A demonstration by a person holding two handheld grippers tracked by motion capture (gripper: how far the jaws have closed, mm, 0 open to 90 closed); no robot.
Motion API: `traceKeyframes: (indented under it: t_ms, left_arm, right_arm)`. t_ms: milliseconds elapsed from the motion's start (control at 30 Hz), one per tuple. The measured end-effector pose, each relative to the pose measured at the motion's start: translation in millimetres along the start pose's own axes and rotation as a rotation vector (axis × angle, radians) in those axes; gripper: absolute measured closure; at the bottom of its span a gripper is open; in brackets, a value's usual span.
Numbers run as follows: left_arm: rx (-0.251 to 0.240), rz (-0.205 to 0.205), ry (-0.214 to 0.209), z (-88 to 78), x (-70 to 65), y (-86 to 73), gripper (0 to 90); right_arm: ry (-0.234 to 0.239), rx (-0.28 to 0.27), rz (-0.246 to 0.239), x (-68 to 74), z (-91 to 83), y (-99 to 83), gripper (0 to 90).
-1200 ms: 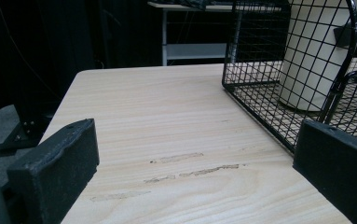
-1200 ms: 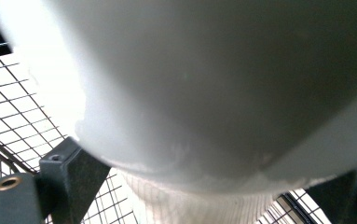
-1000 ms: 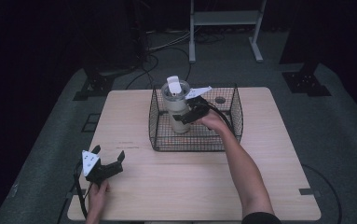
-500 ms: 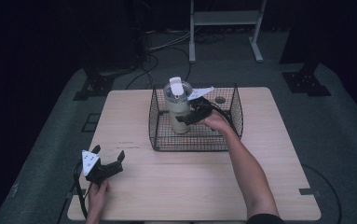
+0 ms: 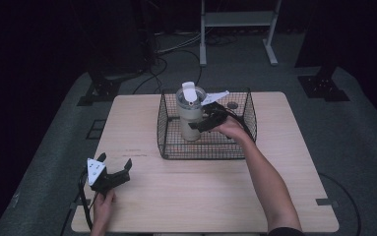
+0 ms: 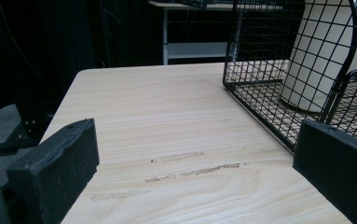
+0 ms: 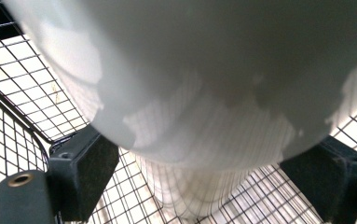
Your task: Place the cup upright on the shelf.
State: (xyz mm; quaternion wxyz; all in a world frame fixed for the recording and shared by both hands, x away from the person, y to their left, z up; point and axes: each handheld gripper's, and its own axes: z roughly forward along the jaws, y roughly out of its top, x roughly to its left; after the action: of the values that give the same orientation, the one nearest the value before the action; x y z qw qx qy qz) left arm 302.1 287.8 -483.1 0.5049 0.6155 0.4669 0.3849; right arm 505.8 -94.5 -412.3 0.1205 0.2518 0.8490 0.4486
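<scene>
On the table (image 5: pixel 274 196), the right hand-held gripper (image 5: pixel 202 123) still clamps the tumbler (image 5: pixel 190 115), now upright inside the basket (image 5: pixel 247 129)

High view: fixed above the person's side, looking forward and down, far enough to take in the whole table (image 5: pixel 274 196) and floor around it. Left gripper view: low over the tabletop, facing the wire basket (image 6: pixel 278 84) from a moderate distance (tumbler (image 6: pixel 320 60) visible through the mesh). Right gripper view: inside the basket, very close to the tumbler (image 7: pixel 204 79), blurred. All three share basket and tumbler.
</scene>
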Motion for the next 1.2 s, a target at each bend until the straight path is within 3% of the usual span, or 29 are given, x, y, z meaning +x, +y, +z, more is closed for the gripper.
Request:
traceKeyframes:
  t_ms: [233,400,533,733,1200]
  left_arm:
    - [-0.002,0.001,-0.002,-0.1,0.1,0.0,0.0]
    - [0.0,0.003,-0.001,0.1,-0.4,0.0,0.0]
    - [0.0,0.002,-0.001,0.0,-0.4,0.0,0.0]
    - [0.001,-0.001,-0.001,-0.2,0.4,0.1,0.0]
    - [0.002,0.0,-0.001,0.1,0.4,0.1,0.0]
  right_arm:
    - [-0.014,0.01,0.025,-1.5,-13.5,1.9,14.1]
    - [-0.039,0.025,0.082,-3.5,-30.2,3.4,14.1]
    - [-0.046,0.033,0.098,-3.6,-36.8,4.2,14.1]
    - [-0.094,0.048,0.142,-3.6,-50.8,6.1,14.0]
    - [-0.11,0.043,0.137,2.8,-71.7,10.7,13.9]
